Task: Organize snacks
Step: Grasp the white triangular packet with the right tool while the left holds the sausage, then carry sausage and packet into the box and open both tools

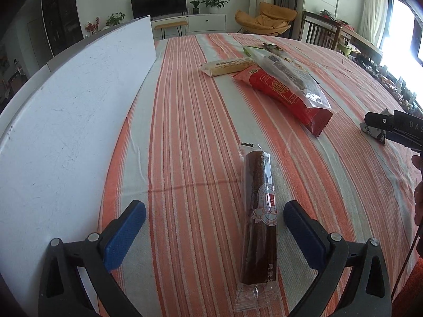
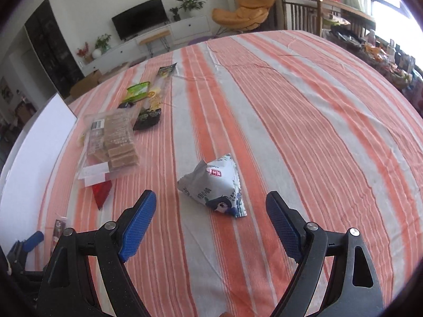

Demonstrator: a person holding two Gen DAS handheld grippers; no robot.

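Snacks lie scattered over the striped desk [image 2: 304,100], so sorting looks barely begun. The left hand-held gripper [image 1: 214,218] is released, jaws spread wide around a dark roll in clear wrap [image 1: 260,216] that lies flat on the cloth, untouched by either pad. The right hand-held gripper [image 2: 211,211] also stands spread and empty, with a pale triangular packet [image 2: 214,185] lying just ahead of its fingertips. A loose pile remains beyond: a red packet [image 1: 285,97], a clear wafer pack [image 2: 113,142] and a cream bar [image 1: 224,67]. A white board [image 1: 66,121] stands along the desk's left edge. Judging by this, nearly everything is still left to group.
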